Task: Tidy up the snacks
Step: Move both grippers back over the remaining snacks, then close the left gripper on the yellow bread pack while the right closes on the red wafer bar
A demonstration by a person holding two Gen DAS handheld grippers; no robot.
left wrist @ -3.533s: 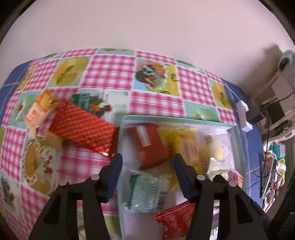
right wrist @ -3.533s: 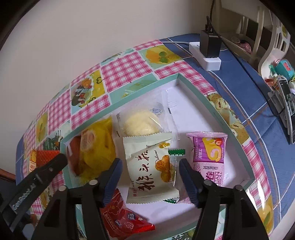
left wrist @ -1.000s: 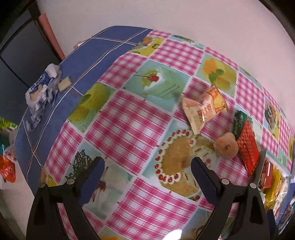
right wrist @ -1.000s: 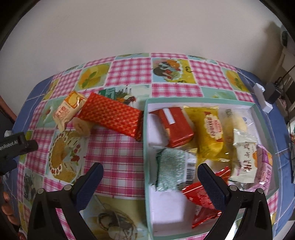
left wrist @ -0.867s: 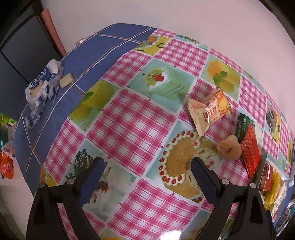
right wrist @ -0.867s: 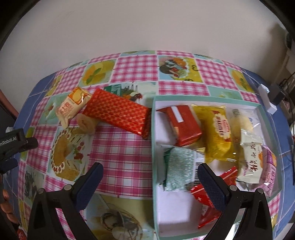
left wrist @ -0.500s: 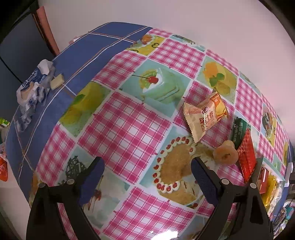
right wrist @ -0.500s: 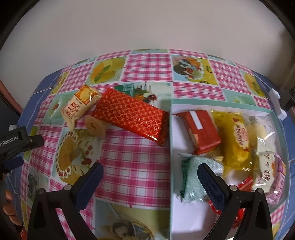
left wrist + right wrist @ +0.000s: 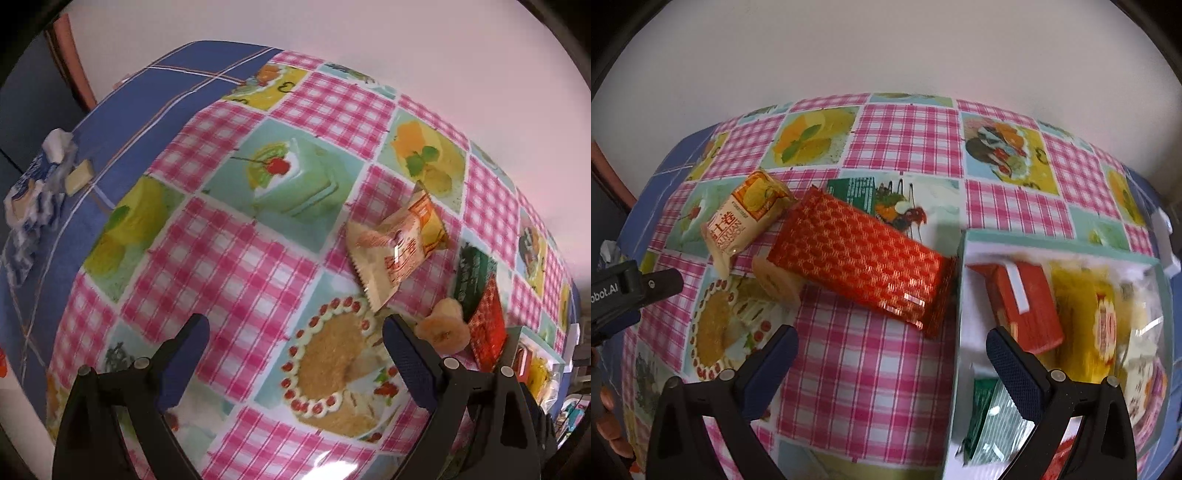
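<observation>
On the checked tablecloth lie a cream and orange snack packet (image 9: 748, 218) (image 9: 397, 245), a round beige pastry (image 9: 775, 282) (image 9: 443, 328), a large red patterned pack (image 9: 860, 260) (image 9: 487, 325) and a green packet (image 9: 851, 195) half under it. The teal-rimmed box (image 9: 960, 251) at the right holds a red packet (image 9: 1023, 295), a yellow packet (image 9: 1093, 321), a green foil packet (image 9: 997, 421) and others. My left gripper (image 9: 293, 354) is open and empty, above the cake picture, left of the pastry. My right gripper (image 9: 890, 356) is open and empty, just before the red pack.
A crumpled blue and white wrapper (image 9: 33, 184) lies on the blue cloth at the far left. A white power strip (image 9: 1165, 236) sits beyond the box. The left gripper's body (image 9: 624, 291) shows at the left edge of the right wrist view. A wall runs behind the table.
Both grippers stayed open. The left gripper drew a little nearer the snack packet and pastry. The right gripper shifted left, so the red pack is now centred and the box has slid right.
</observation>
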